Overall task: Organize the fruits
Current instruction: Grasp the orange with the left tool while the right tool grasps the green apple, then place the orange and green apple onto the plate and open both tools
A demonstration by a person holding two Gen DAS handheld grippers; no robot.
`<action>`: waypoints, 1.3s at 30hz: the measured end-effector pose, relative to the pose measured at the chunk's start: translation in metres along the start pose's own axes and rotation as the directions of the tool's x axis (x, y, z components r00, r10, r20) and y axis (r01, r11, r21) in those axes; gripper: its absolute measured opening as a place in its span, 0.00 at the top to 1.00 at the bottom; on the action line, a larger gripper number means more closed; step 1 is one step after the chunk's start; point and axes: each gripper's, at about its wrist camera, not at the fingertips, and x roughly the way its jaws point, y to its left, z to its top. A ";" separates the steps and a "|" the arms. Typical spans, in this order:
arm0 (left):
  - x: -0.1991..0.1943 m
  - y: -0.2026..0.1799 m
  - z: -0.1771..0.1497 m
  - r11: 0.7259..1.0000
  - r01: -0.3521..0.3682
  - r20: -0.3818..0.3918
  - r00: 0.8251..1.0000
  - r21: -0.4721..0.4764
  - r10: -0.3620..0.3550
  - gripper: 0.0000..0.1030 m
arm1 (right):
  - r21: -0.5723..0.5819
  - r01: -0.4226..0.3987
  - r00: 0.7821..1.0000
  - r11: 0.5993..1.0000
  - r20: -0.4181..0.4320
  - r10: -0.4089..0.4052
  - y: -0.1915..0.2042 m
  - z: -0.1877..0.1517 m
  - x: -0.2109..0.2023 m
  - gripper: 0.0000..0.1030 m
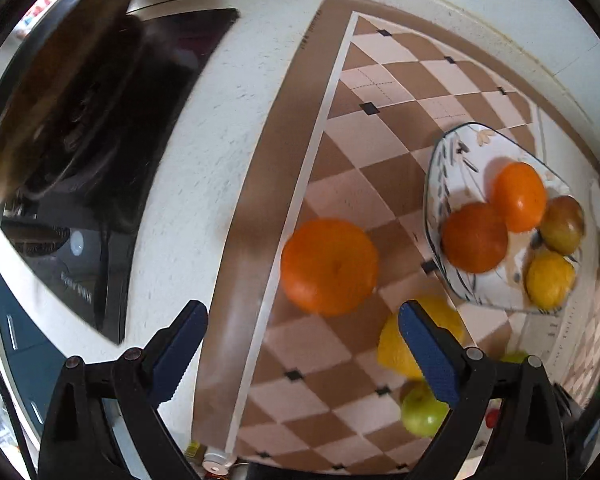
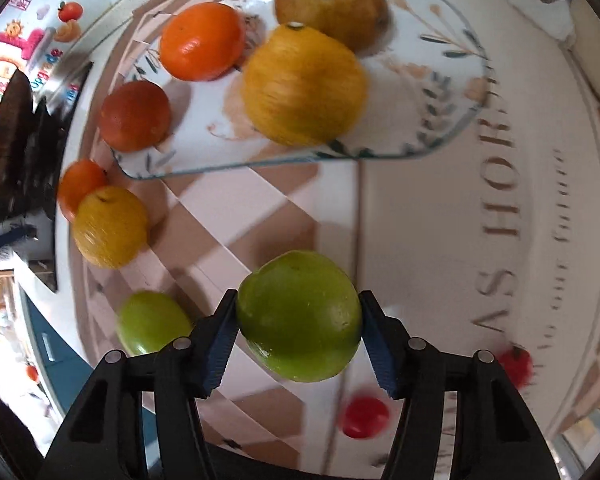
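Observation:
In the left wrist view, my left gripper [image 1: 300,312] stands open just above a loose orange [image 1: 328,266] on the checkered mat [image 1: 340,360]. A lemon [image 1: 396,344] and a green apple [image 1: 422,414] lie partly behind its right finger. The flowered plate [image 1: 440,160] to the right holds two oranges, a lemon and a brownish apple. In the right wrist view, my right gripper [image 2: 298,300] is shut on a green apple [image 2: 300,316], with both blue pads against its sides. Beyond it, the plate [image 2: 420,60] carries the same fruit. An orange [image 2: 80,184], a lemon [image 2: 110,226] and a second green apple [image 2: 152,322] lie loose at the left.
A dark cooktop [image 1: 80,240] with a pan [image 1: 60,60] on it fills the left side, set in a white counter [image 1: 220,140]. Two small red fruits [image 2: 364,416] [image 2: 514,364] lie on the lettered mat [image 2: 500,200] to the right of the held apple.

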 end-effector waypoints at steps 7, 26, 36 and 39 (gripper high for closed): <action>0.037 -0.020 0.021 0.997 -0.018 -0.051 0.998 0.077 0.022 0.15 | 0.039 -0.029 0.999 0.999 -0.020 0.030 -0.016 -0.001 -0.001 0.40; 0.035 -0.009 -0.092 0.998 0.016 -0.044 0.999 0.061 -0.013 0.39 | 0.020 -0.003 1.000 1.000 -0.015 0.003 -0.008 -0.005 -0.004 0.36; 0.002 -0.009 -0.111 0.997 0.074 0.020 0.997 0.023 -0.075 0.40 | 0.016 -0.018 0.999 1.000 0.029 0.018 -0.002 -0.010 -0.022 0.40; -0.034 -0.012 -0.102 0.993 0.115 0.076 0.990 0.037 -0.118 0.40 | 0.033 -0.054 0.996 0.998 0.076 0.051 -0.007 -0.007 -0.046 0.40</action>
